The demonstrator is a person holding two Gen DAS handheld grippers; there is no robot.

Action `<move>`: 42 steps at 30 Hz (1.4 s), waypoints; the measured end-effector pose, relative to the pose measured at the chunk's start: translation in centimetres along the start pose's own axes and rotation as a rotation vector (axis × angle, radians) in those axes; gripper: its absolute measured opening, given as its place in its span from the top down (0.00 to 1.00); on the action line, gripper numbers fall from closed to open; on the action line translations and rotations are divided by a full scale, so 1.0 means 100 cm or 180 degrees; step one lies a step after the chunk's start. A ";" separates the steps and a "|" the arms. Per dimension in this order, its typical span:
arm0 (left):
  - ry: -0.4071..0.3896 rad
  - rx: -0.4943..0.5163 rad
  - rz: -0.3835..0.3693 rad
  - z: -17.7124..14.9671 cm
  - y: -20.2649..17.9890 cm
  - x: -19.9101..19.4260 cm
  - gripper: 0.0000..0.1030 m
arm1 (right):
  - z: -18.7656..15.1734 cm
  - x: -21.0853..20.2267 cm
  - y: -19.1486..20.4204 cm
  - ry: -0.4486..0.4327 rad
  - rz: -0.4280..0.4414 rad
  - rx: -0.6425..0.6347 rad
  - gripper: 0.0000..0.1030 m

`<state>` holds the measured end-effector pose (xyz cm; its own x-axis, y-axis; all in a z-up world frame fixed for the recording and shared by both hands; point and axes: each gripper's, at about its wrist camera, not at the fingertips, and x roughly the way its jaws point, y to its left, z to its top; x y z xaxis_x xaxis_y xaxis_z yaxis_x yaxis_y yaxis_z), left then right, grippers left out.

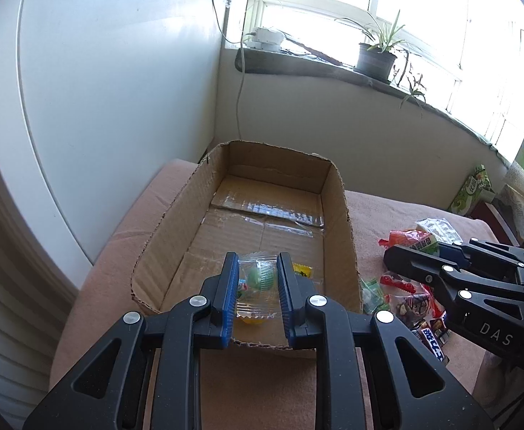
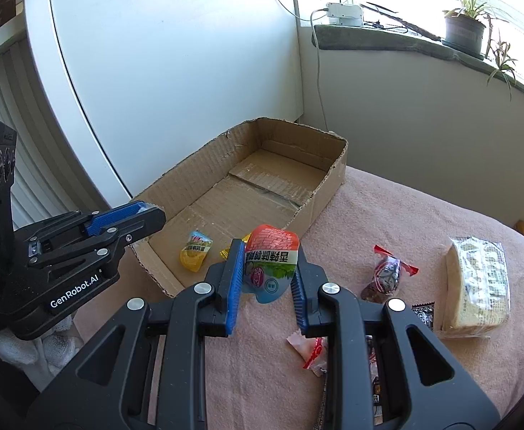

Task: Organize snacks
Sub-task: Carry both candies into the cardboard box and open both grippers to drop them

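An open cardboard box [image 1: 337, 208] [image 2: 319, 193] lies on a pink cloth. My left gripper [image 1: 256, 268] is shut on a clear packet with a green sweet [image 1: 260, 277] and holds it over the box's near end. A yellow snack [image 1: 302, 270] [image 2: 194, 251] lies on the box floor. My right gripper [image 2: 271, 254] [image 1: 398, 252] is shut on an orange-and-green jelly cup [image 2: 271, 261] just right of the box's near corner. Loose snacks lie on the cloth: a dark red-ended packet [image 2: 385, 277] and a pale wrapped block [image 2: 477, 286].
A white cabinet [image 1: 100, 89] stands left of the box. A windowsill with a potted plant [image 1: 376, 57] runs behind. A green tissue box [image 1: 473, 190] sits at the far right. More wrappers [image 2: 312, 351] lie under my right gripper.
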<state>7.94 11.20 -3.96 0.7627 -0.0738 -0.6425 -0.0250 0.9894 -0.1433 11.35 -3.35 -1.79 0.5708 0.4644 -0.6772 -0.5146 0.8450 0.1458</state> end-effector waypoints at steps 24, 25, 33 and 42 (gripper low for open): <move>0.0059 -0.0062 0.0159 0.014 0.022 0.029 0.81 | 0.035 0.076 0.014 0.0243 0.0052 -0.0061 0.75; 0.0058 -0.0064 0.0164 0.015 0.022 0.030 0.80 | 0.035 0.077 0.014 0.0246 0.0057 -0.0058 0.75; 0.0065 -0.0079 0.0189 0.015 0.023 0.029 0.80 | 0.036 0.077 0.015 0.0249 0.0080 -0.0068 0.75; 0.0039 -0.0081 0.0240 0.017 0.024 0.026 0.68 | 0.039 0.068 0.012 0.0180 0.0002 -0.0068 0.49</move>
<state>10.91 13.64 -4.69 0.7500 -0.0008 -0.6614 -0.0986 0.9887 -0.1130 17.10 1.82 -3.40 0.5336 0.4488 -0.7168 -0.5289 0.8385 0.1312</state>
